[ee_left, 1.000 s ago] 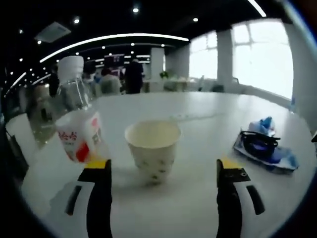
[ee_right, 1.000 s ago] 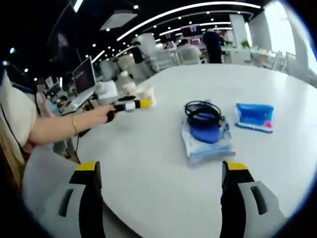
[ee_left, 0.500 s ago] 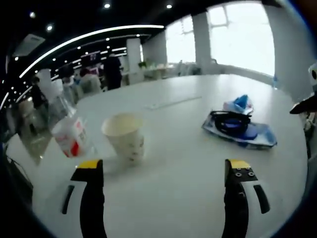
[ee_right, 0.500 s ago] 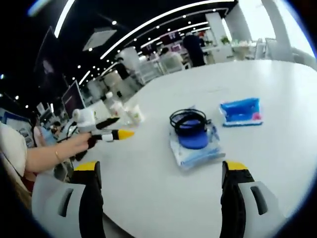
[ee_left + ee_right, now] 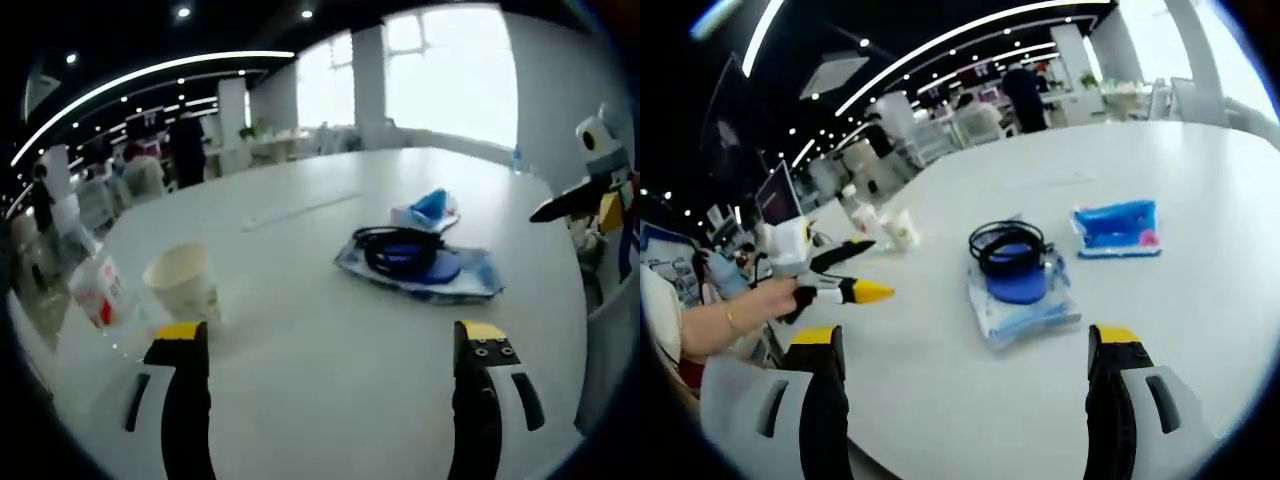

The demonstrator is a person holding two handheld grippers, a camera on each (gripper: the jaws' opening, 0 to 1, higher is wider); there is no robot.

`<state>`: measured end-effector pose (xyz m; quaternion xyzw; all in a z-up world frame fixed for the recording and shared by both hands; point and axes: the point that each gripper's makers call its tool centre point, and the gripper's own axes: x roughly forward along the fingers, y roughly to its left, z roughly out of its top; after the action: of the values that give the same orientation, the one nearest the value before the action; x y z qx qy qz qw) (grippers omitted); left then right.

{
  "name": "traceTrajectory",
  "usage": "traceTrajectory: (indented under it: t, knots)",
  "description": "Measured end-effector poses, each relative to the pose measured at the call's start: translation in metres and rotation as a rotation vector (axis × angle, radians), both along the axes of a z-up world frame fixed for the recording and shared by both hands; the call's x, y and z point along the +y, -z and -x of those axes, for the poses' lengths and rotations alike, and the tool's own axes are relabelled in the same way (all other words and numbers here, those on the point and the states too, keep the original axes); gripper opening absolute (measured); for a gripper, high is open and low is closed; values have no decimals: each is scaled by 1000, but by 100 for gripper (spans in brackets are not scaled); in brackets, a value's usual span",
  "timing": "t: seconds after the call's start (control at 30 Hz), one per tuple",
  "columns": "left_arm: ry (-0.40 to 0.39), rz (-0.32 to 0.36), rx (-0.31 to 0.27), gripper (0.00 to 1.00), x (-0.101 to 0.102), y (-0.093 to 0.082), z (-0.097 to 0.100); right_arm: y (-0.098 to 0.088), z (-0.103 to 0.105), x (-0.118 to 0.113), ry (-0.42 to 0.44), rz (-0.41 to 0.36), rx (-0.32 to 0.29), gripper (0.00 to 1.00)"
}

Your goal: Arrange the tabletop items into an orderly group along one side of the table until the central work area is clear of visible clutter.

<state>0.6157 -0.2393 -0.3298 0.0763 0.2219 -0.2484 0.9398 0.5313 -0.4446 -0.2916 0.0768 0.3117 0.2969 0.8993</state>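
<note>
Open-plan office w/ ceiling strip lights behind; white counter (image 5: pixel 330 340) carries everything. Paper cup (image 5: pixel 184 286) stands upright, mouth up, just beside a tilted clear bottle (image 5: pixel 98 292) w/ red-white label, at the counter's edge, ahead of the left tongs (image 5: pixel 330 360). Mid-counter: black cable coil (image 5: pixel 1006 246) on a blue disc atop a plastic pouch (image 5: pixel 1022 305), blue packet (image 5: pixel 1117 227) near it. Left tongs released, nothing between jaws. Right tongs (image 5: pixel 965 375) likewise spread, empty.
</note>
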Motion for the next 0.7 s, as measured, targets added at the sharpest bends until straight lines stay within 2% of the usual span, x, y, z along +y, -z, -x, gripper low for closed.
traceTrajectory:
  t: [0.27,0.7]
  knots:
    - [43,3,-12,99,-25,-9,-21,11,-7,1,-13,-9,39,99]
    - [57,0,34,97,-43,8,-53,37,-20,7,-60,51,78,99]
